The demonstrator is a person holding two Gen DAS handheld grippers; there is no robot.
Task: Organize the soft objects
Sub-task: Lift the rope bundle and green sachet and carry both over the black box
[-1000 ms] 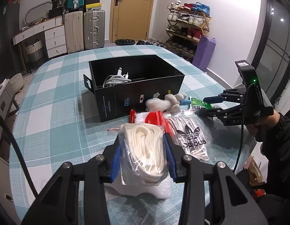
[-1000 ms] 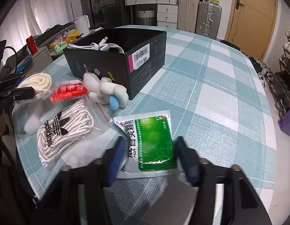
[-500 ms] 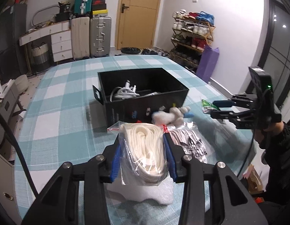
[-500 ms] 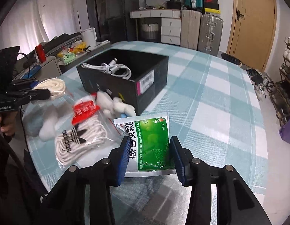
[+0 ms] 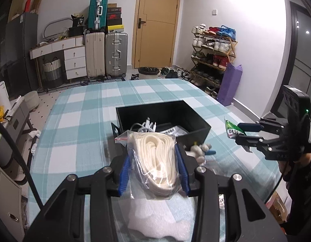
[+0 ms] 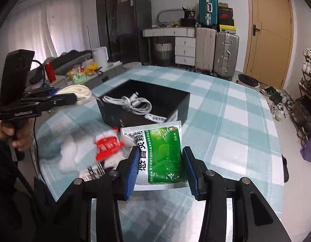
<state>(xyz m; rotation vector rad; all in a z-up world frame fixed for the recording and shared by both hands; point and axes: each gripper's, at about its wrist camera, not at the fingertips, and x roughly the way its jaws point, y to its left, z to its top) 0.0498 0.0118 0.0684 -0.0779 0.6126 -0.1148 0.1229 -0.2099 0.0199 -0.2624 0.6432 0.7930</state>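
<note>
My left gripper is shut on a clear bag of coiled white cord, held up above the table just short of the black box. My right gripper is shut on a green and white sachet, lifted clear of the tablecloth to the right of the box. In the box lies a white cable. Each gripper also shows in the other view: the right gripper with the sachet, the left gripper with the cord bag.
On the checked tablecloth in front of the box lie a small plush toy, a red packet, a blurred bag of printed laces and a white foam piece. A hand holds the left gripper's handle.
Both grippers have risen with their loads. The right jaws drew in on the green sachet and lifted it off the table. The box now sits lower and closer in both views.
</note>
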